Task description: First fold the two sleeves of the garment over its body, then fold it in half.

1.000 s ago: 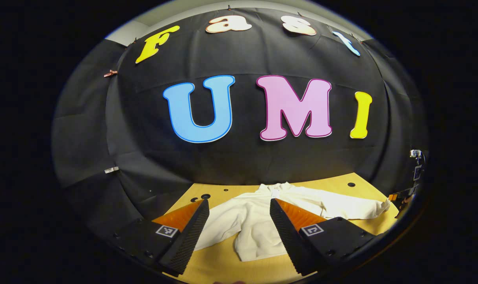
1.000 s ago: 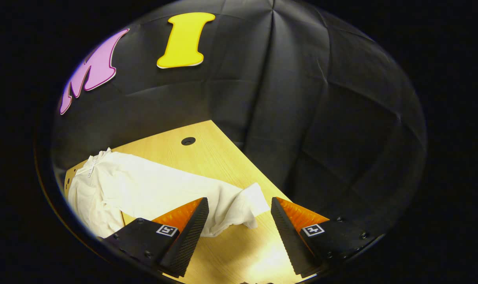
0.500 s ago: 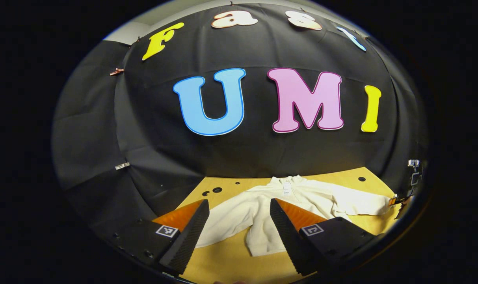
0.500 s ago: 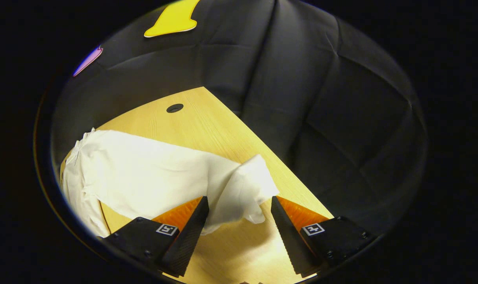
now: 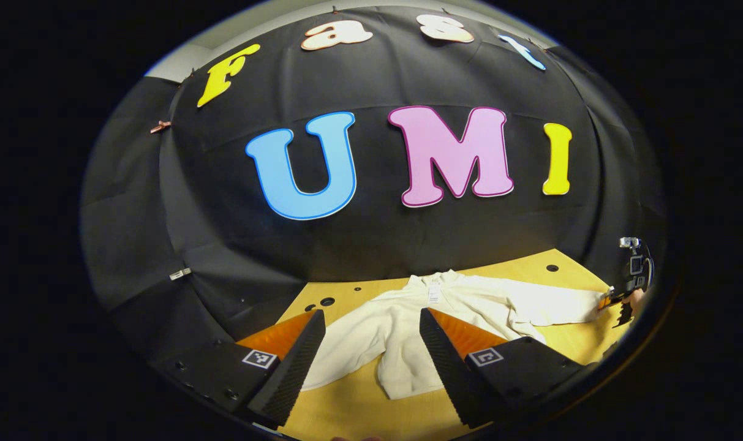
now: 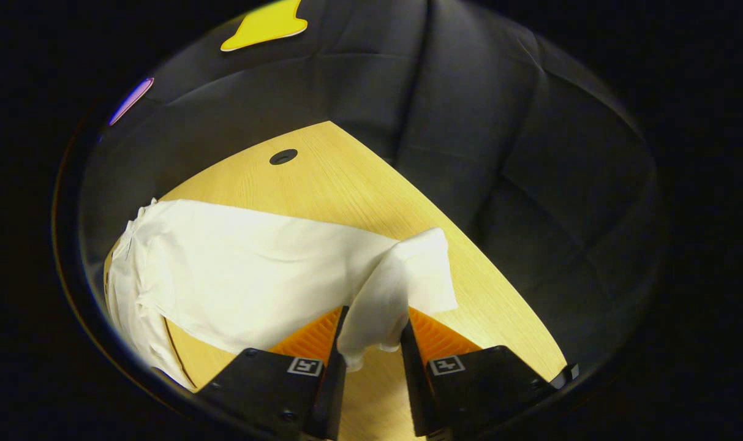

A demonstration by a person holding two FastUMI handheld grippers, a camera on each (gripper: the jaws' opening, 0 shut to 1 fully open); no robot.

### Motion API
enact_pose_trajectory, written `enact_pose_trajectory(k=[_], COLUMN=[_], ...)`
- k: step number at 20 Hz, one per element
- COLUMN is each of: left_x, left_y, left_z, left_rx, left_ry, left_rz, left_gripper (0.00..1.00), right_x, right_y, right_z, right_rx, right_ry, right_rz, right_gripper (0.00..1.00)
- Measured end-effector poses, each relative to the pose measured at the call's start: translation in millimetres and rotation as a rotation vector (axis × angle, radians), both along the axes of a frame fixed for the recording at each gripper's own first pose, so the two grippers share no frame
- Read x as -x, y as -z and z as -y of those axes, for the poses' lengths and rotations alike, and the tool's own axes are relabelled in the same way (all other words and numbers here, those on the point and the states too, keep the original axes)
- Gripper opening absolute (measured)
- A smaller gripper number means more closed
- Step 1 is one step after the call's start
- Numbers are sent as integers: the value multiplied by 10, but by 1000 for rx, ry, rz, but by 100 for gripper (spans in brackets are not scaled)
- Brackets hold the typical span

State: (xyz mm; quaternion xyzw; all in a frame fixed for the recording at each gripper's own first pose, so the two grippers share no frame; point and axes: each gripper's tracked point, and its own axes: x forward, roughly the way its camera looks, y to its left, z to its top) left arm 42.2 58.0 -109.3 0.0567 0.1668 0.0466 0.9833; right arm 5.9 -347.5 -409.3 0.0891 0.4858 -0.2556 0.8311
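The garment [image 5: 408,331] is a white long-sleeved top, and in the left gripper view it lies flat on the yellow wooden table [image 5: 567,343], low in the picture at about 6 o'clock, with its collar toward the black wall. In this view I count one garment, two sleeves and two grippers. One sleeve [image 5: 346,349] goes out toward 7 o'clock and the other sleeve [image 5: 555,306] stretches out toward 4 o'clock. Neither sleeve lies over the body yet, so I think the job is only starting: both sleeve folds and the fold in half are left to do. The left gripper [image 5: 371,358] hangs above the garment with its fingers spread wide and nothing between them. The right gripper [image 5: 619,303] is small and far off at the end of the long sleeve, near 4 o'clock; from here I cannot tell how its fingers stand. In the right gripper view the sleeve [image 6: 273,269] runs from 9 o'clock toward the middle, and its cuff [image 6: 402,288] stands up a little off the table [image 6: 359,184]. The right gripper [image 6: 371,361] sits at 6 o'clock with its two fingers drawn close, pinching the cuff on both sides. I count one round hole [image 6: 283,157] in the table at 11 o'clock. The first sleeve fold looks ready to begin.
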Motion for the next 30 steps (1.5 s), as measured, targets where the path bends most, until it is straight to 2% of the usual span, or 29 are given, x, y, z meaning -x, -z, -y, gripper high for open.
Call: enact_pose_trajectory(k=[1, 2, 4, 6, 11, 15, 18, 20, 24, 27, 30], left_x=[1, 4, 23, 43, 61, 126, 136, 157, 211, 247, 281], left_y=[5, 13, 44, 73, 60, 71, -25, -54, 5, 51, 24], left_z=[6, 14, 8, 67, 101, 87, -17, -65, -205, -331, -528], left_rx=[1, 5, 14, 31, 17, 27, -34, -33, 16, 37, 36], left_ry=[5, 8, 3, 16, 36, 50, 50, 55, 30, 6, -28], left_rz=[2, 0, -8, -15, 0, 10, 43, 59, 54, 48, 57], left_gripper=[97, 97, 97, 98, 98, 97, 98, 97, 97, 97, 98], right_x=[-17, -23, -56, -136, -404, -780, -1088, -1280, -1664, -1968, -2195], right_y=[-4, 3, -18, -141, -566, -1009, -1288, -1445, -1763, -1903, -1916], right_z=[-16, -38, -79, -128, -146, -305, -564, -801, -1375, -1949, -2492], right_rx=[-4, -11, -28, -27, 54, 126, 128, 117, 137, 89, 99], right_ry=[-2, -4, -8, -46, -137, -208, -254, -276, -413, -466, -585], right_rz=[1, -3, 1, 32, 69, 125, 172, 199, 248, 294, 297], right_gripper=[41, 27, 13, 10, 10, 10, 10, 10, 10, 10, 10])
